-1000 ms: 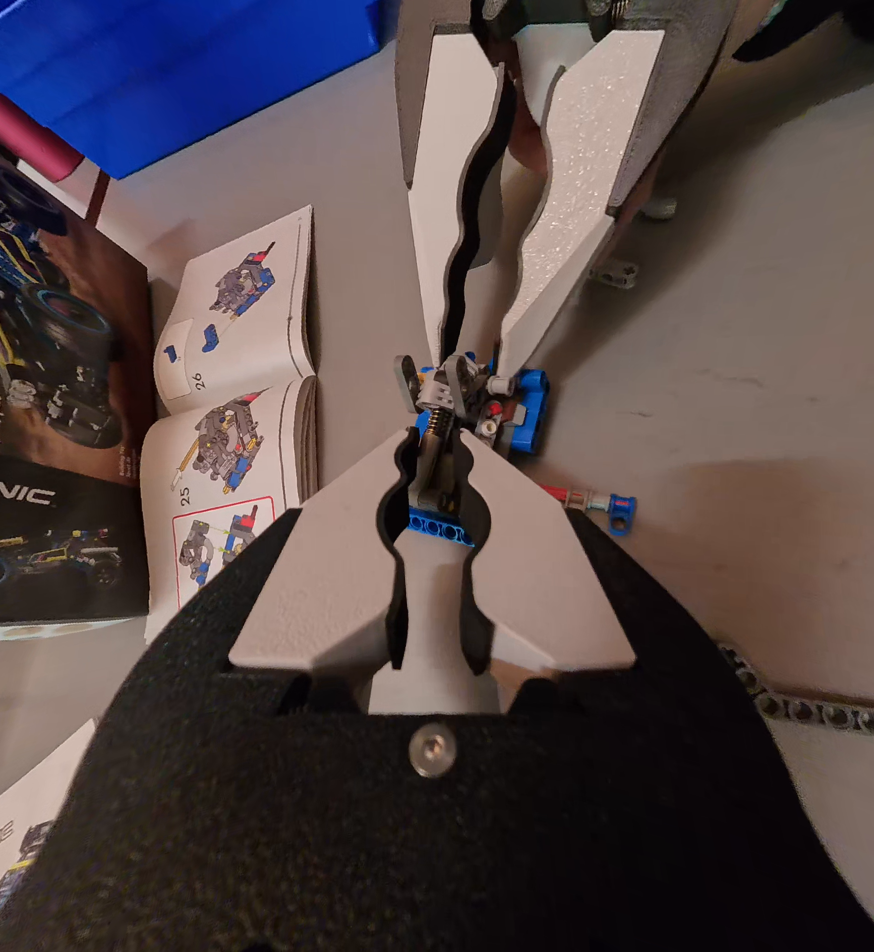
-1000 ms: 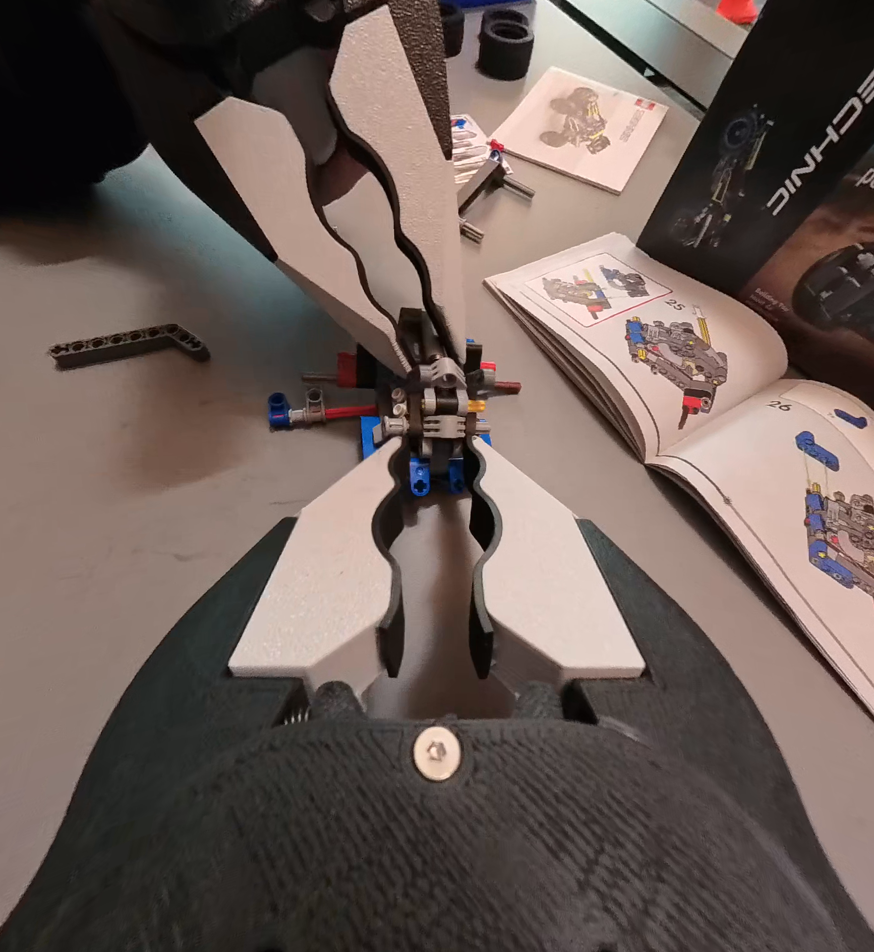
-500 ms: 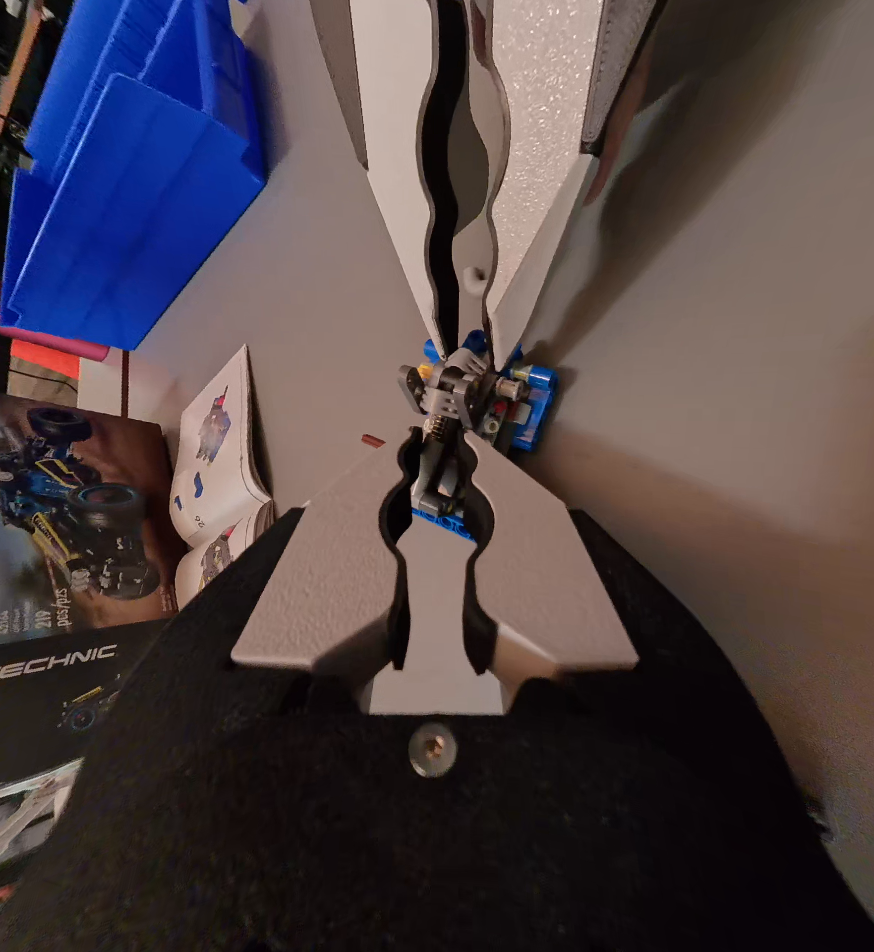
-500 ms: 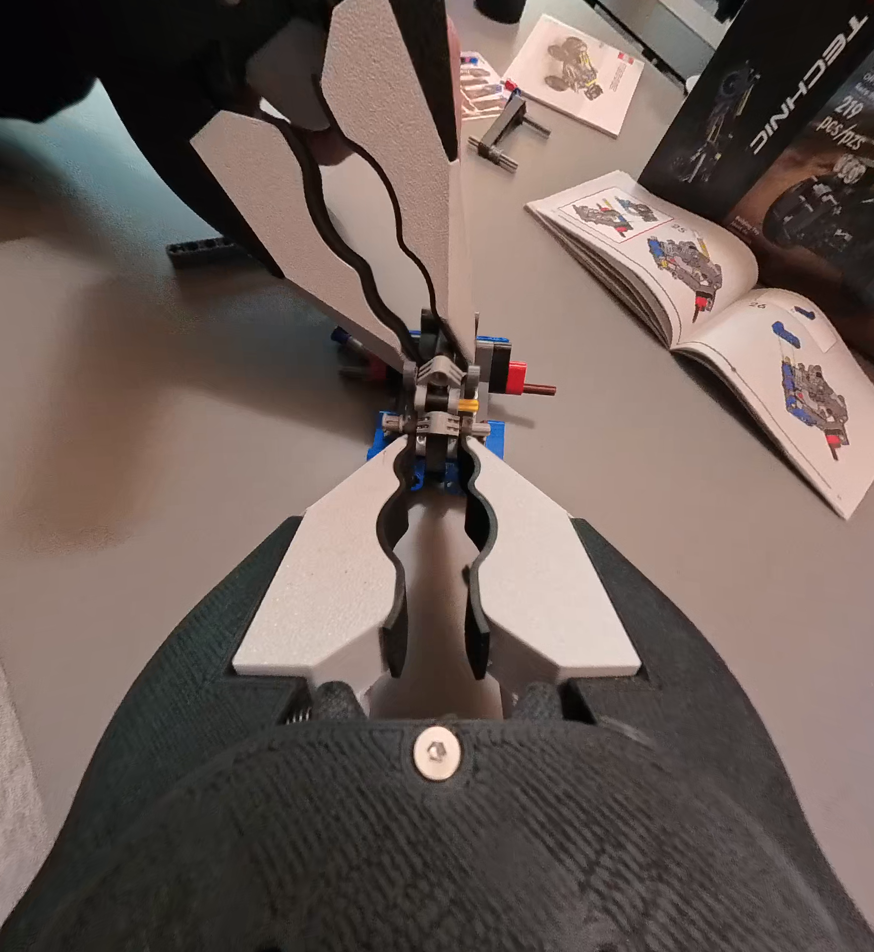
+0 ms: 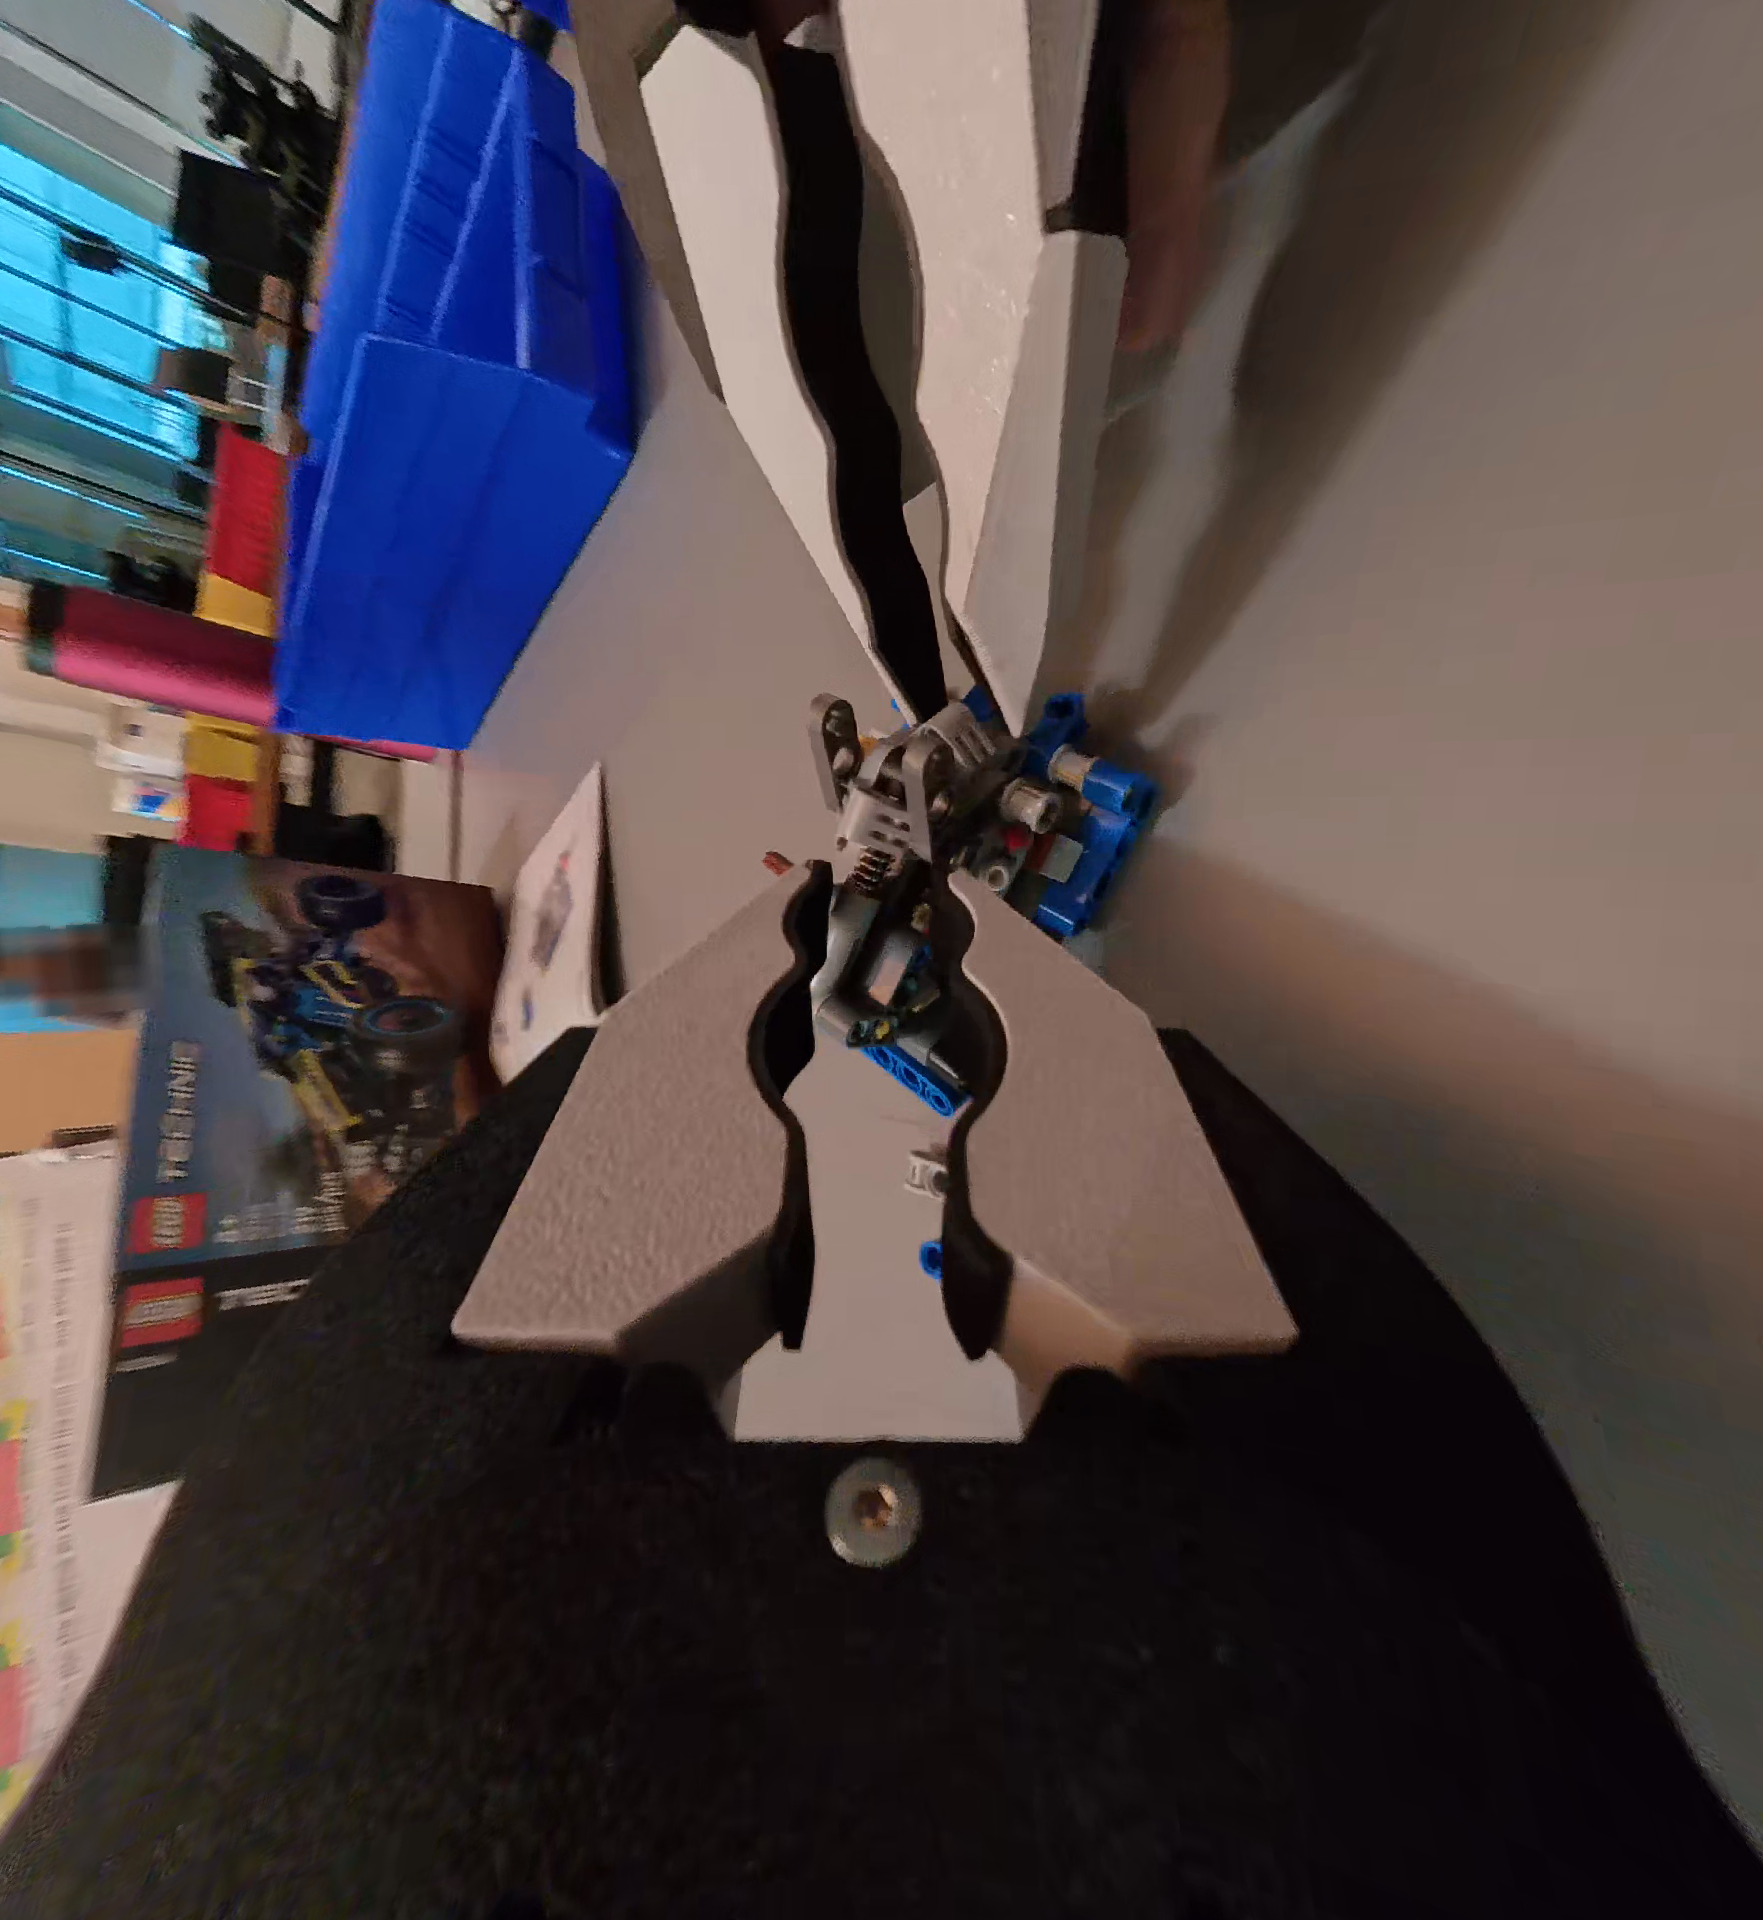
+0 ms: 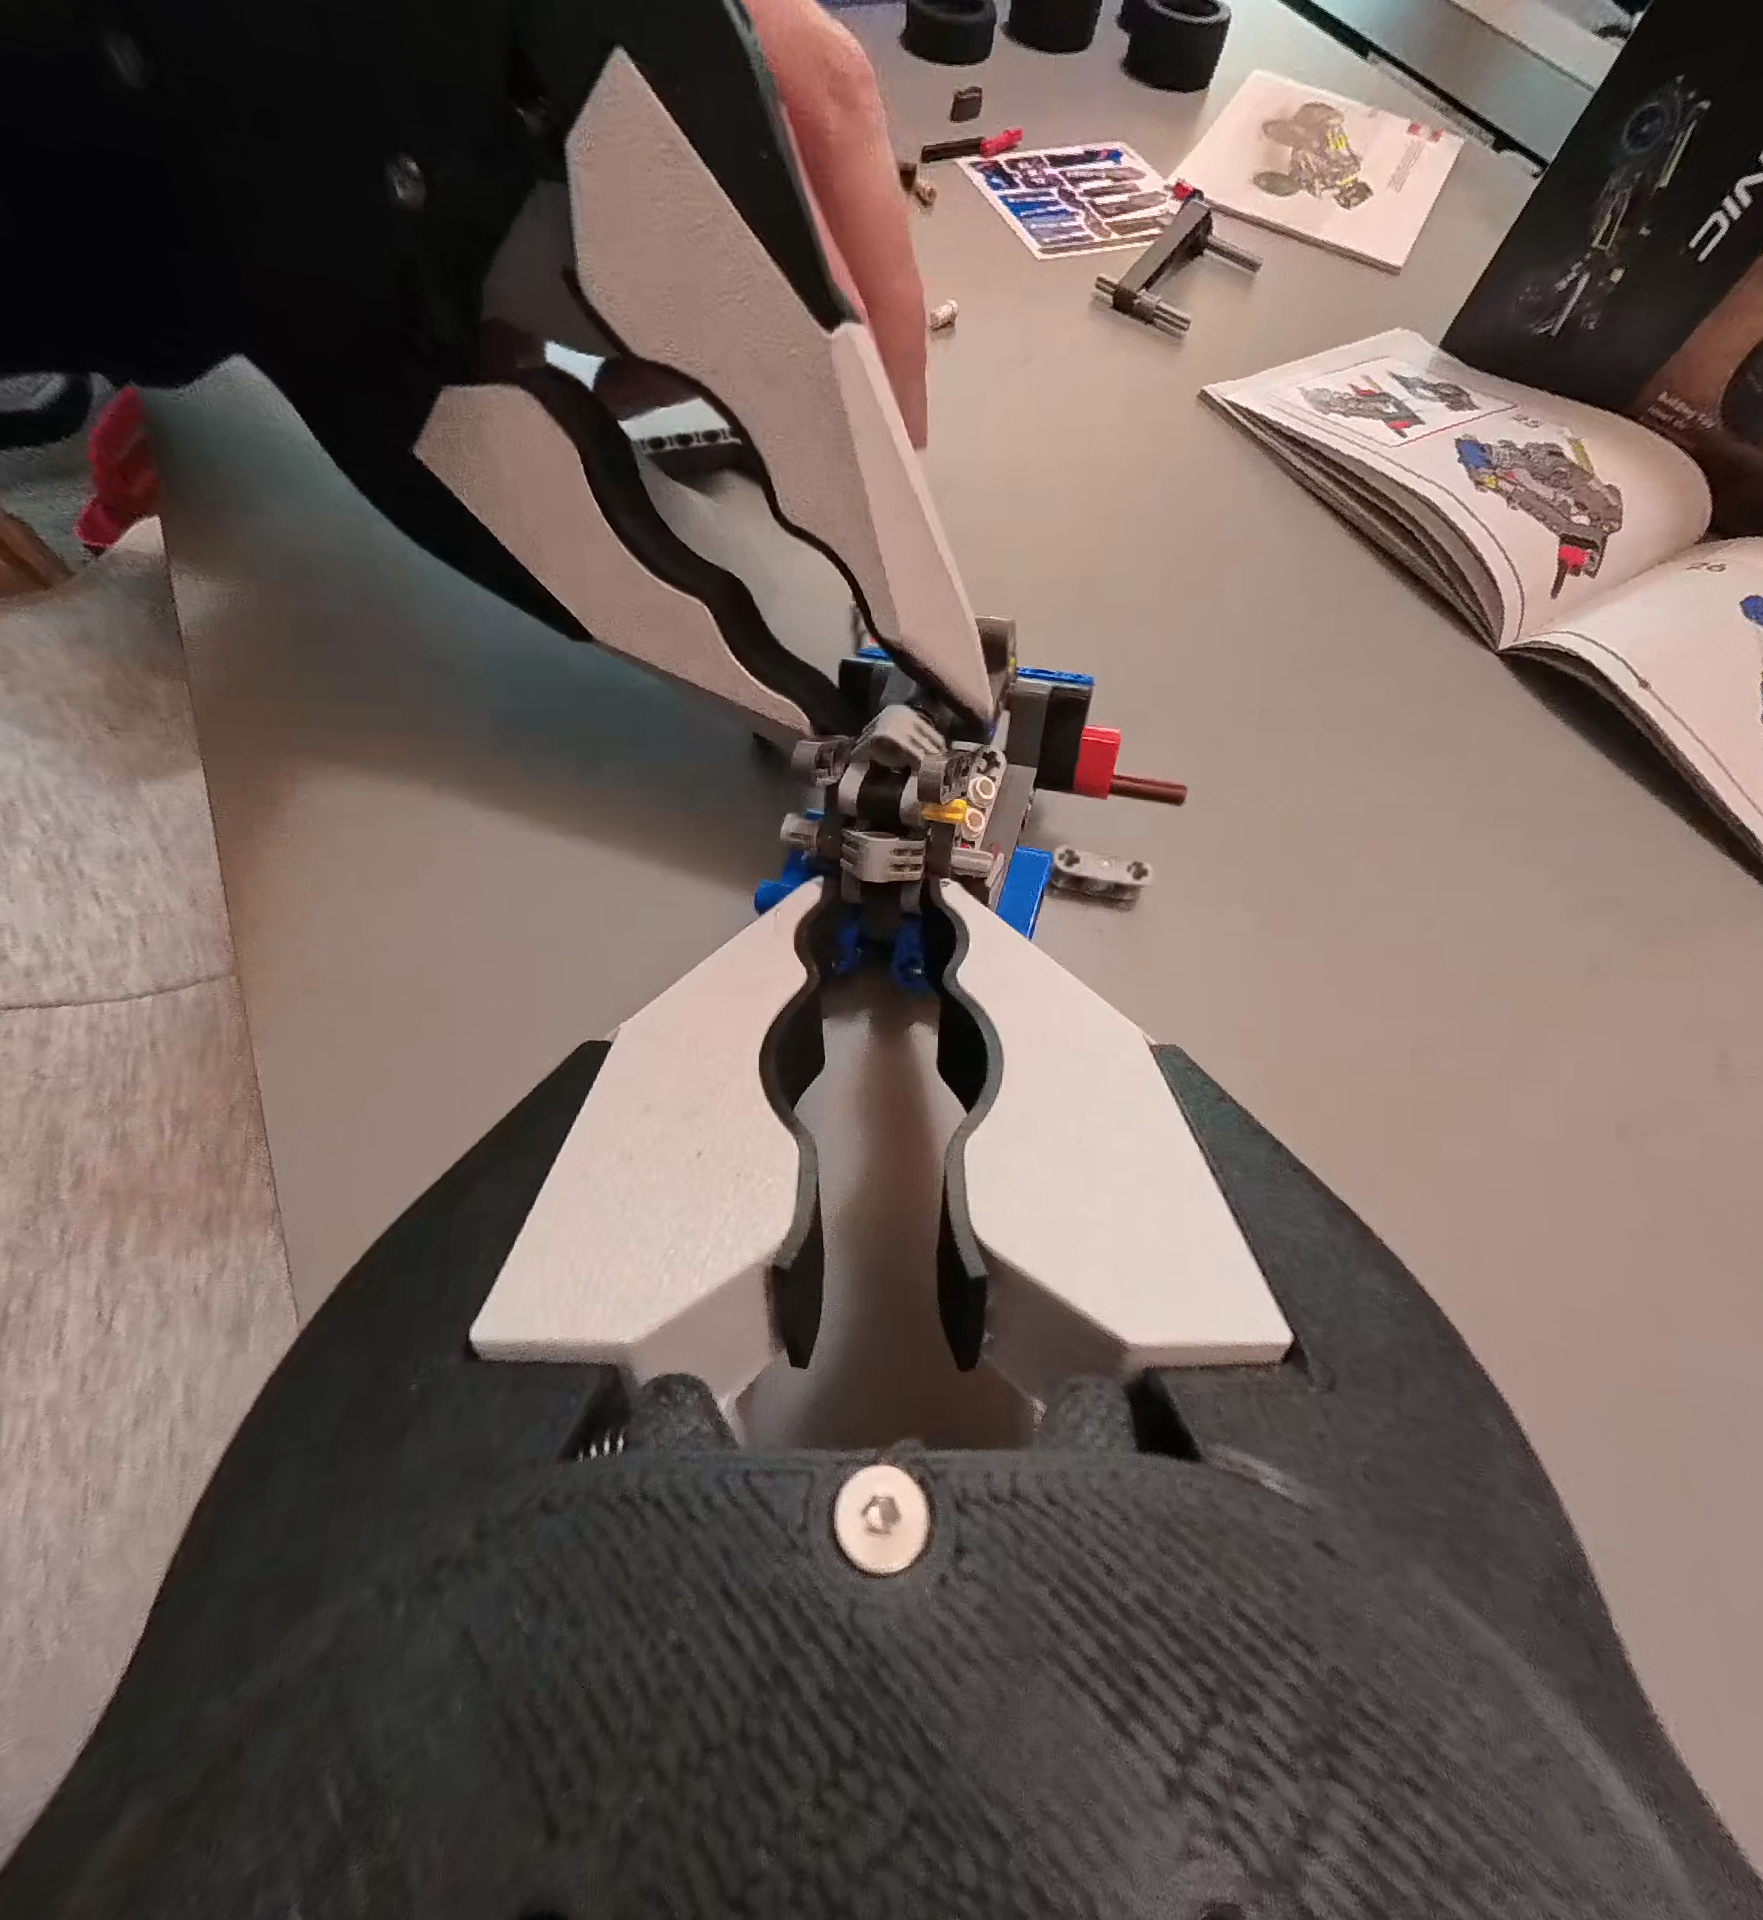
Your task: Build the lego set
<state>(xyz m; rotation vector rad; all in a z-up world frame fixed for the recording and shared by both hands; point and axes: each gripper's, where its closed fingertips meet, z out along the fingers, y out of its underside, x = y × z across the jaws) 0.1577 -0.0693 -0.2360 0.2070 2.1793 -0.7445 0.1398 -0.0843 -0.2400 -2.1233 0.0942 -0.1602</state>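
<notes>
Both grippers are clamped on the same small brick model, a grey, black and blue assembly, from opposite ends. The right gripper has its pads pressed on the model's near grey end. The left gripper grips the other end, its pads tight against the grey and black parts; in the right wrist view it reaches in from the far side, a hand behind it. The model sits low over the grey table; I cannot tell if it touches. Just beside it lies a small grey connector. Further right is an open booklet, then a dark box. Farthest off are black tyres. The left wrist view shows blue bins.
</notes>
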